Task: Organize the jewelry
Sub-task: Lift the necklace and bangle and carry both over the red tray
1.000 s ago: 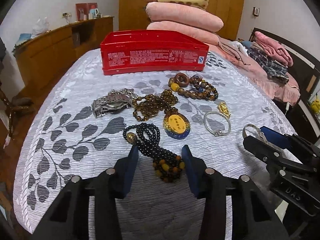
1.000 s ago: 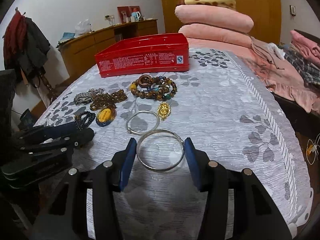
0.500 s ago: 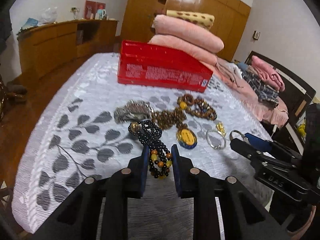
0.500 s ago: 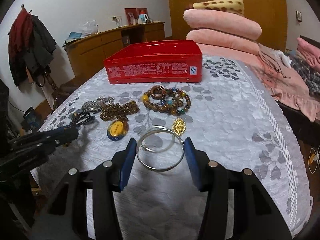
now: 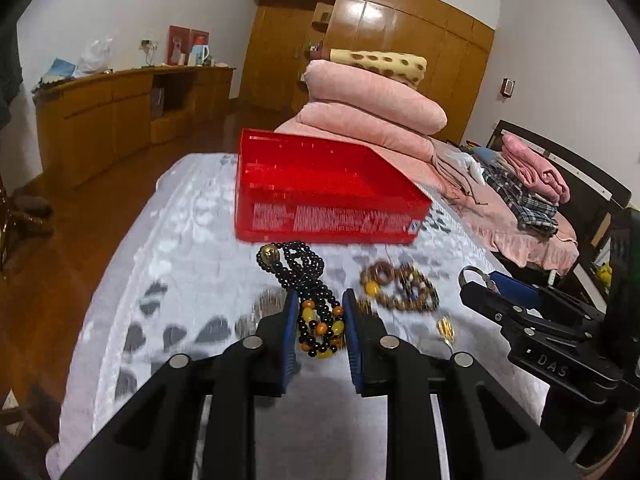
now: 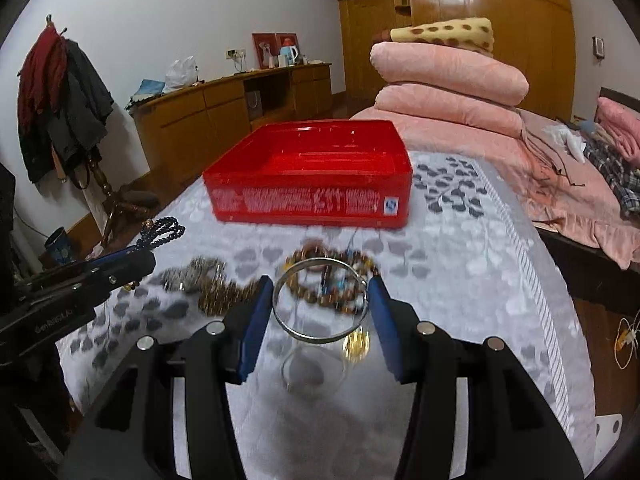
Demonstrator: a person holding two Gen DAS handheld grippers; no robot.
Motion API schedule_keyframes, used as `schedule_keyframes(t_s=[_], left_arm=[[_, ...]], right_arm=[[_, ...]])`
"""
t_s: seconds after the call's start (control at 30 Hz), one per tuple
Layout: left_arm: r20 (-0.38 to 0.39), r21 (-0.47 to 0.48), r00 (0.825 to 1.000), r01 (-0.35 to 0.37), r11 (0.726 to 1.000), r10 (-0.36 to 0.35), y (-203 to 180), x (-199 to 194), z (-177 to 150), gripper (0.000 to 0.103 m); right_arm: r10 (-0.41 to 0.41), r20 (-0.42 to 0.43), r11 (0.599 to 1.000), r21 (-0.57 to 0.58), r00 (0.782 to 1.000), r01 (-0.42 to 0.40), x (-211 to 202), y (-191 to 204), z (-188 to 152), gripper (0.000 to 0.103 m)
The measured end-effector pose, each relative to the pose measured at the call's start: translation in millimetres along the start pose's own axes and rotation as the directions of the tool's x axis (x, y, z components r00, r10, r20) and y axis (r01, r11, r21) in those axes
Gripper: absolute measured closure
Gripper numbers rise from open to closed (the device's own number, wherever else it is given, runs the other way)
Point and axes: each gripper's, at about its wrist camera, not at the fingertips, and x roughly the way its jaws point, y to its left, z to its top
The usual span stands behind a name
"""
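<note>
Now beads [image 5: 316, 312] between left gripper [image 5: 318, 332] pads (lifted).

Glossy red plastic box [image 5: 332, 196]; shiny metal bangle [image 6: 320, 300]; textured cloth bedspread [image 6: 460, 264].

Box [image 6: 308, 176] on bed [image 6: 460, 248], behind jewelry pile [image 6: 332, 280]; folded quilts [image 6: 448, 92] behind box.

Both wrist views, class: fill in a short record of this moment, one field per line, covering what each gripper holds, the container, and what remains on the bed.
left gripper: shut on the black bead necklace, lifted off the cover
right gripper: shut on the silver bangle, raised
container: red box, open, nothing seen inside
remaining on bedspread: brown bead bracelets, gold pendant, smaller silver ring
</note>
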Motion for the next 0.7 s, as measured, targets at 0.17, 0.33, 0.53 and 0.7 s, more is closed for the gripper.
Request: schedule_keyframes(t_s=[0.17,0.33,0.53,0.7], left_arm=[[0.009,-0.006,1.0,-0.01,1.0,0.01,3,20,25,0.081],[0.019,-0.015,1.0,-0.016,1.0,0.016,2,38,52,0.081],[0.032,-0.005,0.999,-0.027,1.0,0.027,-4,59,87,0.081],[0.0,-0.01,0.999,-0.041,0.999,0.041,-1,94,109,0.081]], right_arm=[[-0.007,0.009,1.0,0.017,1.0,0.006,17,-7,25,0.056],[-0.012,0.013,0.999,0.037,1.0,0.012,36,-12,51,0.056],[-0.011,0.014,0.999,0.047,1.0,0.01,59,-17,81,0.056],[-0.009,0.003,0.998,0.065,1.0,0.009,77,-24,103,0.056]])
